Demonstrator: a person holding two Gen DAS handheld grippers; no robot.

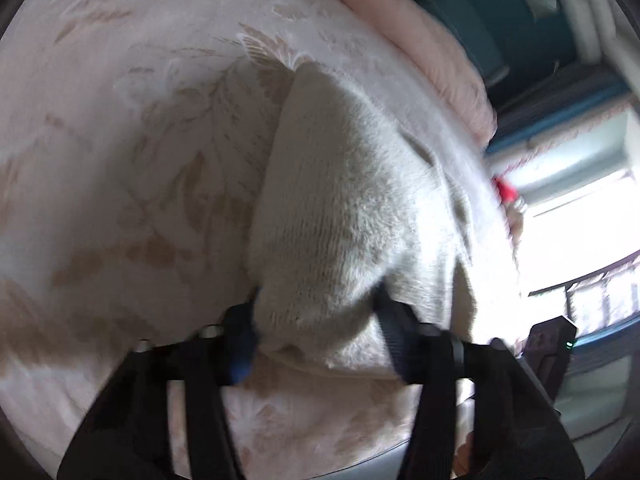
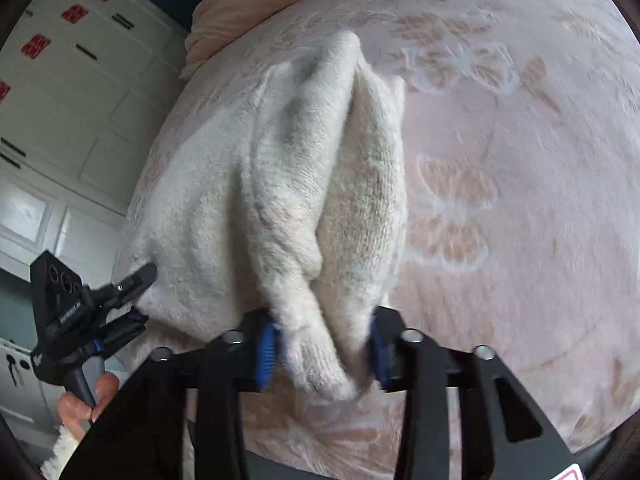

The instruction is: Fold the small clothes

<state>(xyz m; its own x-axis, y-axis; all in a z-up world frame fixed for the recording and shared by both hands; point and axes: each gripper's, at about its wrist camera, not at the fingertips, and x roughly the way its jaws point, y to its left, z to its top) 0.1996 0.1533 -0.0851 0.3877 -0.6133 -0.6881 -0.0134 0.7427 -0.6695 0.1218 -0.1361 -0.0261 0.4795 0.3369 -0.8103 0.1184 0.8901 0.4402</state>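
Observation:
A cream fuzzy knit garment [image 1: 340, 200] lies bunched on a pink floral bedspread [image 1: 140, 140]. My left gripper [image 1: 316, 332] is shut on its near edge, and the cloth bulges up between the two fingers. In the right wrist view the garment [image 2: 304, 168] is gathered into long folds. My right gripper [image 2: 324, 352] is shut on the near end of those folds, blue pads pressing from both sides. The left gripper [image 2: 136, 296] shows there at the garment's left edge, held by a person's hand [image 2: 88, 400].
The bedspread [image 2: 500, 160] spreads wide to the right of the garment. A pink folded blanket [image 2: 224, 20] lies at the bed's far end. White cabinet doors with red stickers [image 2: 72, 60] stand off the left side. A bright window [image 1: 580, 220] is beyond the bed edge.

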